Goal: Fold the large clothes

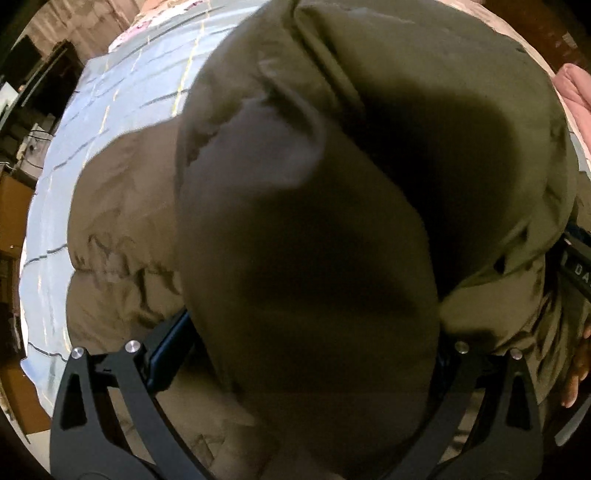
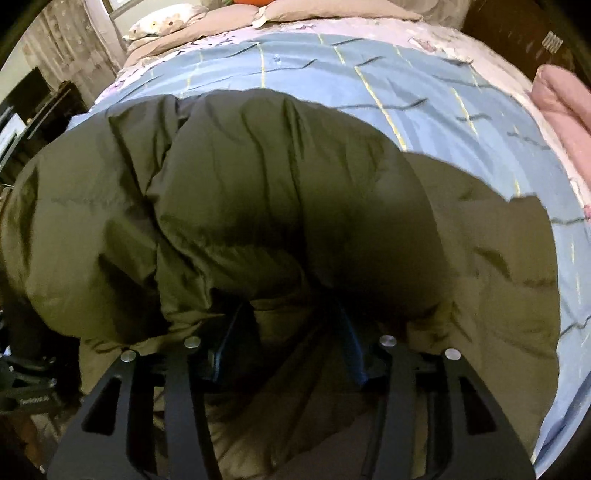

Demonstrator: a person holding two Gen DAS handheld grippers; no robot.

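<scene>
While bunched, jacket crosswise (bed)

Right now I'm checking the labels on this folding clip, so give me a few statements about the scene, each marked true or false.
1. The garment is an olive-green padded jacket. True.
2. It lies on a bare wooden floor. False: it lies on a bed with a blue checked cover.
3. A bulky fold of the jacket fills the space between the left gripper's fingers. True.
4. A folded pink blanket sits at the bed's right edge. True.
5. The jacket is spread out flat and smooth. False: it is bunched and partly folded over itself.
6. The pillow is at the near end of the bed. False: it is at the far end.
</scene>
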